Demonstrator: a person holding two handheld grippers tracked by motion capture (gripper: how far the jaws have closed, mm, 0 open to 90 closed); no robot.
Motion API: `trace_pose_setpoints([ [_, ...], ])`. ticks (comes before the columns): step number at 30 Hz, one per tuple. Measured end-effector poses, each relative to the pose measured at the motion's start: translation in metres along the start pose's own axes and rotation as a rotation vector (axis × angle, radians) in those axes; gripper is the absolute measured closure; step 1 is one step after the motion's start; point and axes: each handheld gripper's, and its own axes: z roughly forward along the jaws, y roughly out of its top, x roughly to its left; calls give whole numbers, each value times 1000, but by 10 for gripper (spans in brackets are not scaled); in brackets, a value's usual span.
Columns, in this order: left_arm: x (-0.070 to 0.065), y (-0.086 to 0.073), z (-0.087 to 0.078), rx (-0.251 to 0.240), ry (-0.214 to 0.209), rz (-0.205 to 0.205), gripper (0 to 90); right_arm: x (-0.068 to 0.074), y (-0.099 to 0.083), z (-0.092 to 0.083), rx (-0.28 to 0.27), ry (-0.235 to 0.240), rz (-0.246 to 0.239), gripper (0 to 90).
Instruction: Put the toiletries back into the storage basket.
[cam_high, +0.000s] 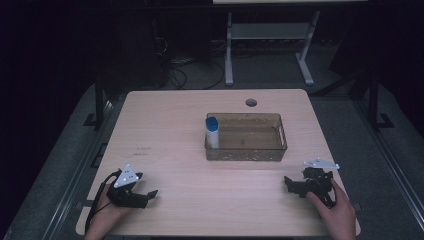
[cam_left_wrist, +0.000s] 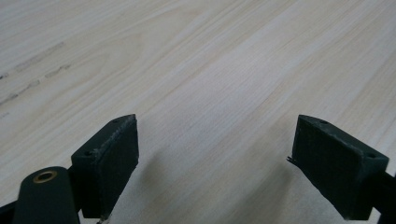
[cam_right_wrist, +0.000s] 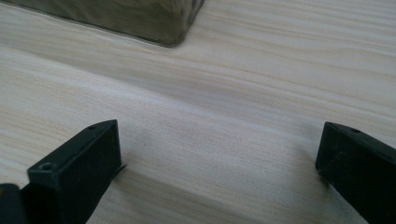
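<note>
Pale wood-grain table (cam_high: 165, 125); smoky brown clear plastic bin (cam_high: 280, 135); white bottle with blue cap (cam_high: 212, 132); black fingers (cam_left_wrist: 112, 158).

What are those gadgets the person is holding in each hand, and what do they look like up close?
They are two handheld grippers. The left gripper and right gripper are matte black, each topped with a pale grey three-cornered plate. A black cable loops from the left one. Up close, each has two blocky black jaws with small screw holes; a brass-ringed hole shows beside the left gripper's jaw. No sleeves are visible.
</note>
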Motion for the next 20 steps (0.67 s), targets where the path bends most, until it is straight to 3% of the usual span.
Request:
trace_pose_setpoints([
  [6, 1, -4, 2, 7, 8, 2, 139, 0, 0, 0, 0, 0, 0, 0],
  [20, 6, -6, 3, 11, -16, -46, 127, 0, 0, 0, 0, 0, 0, 0],
])
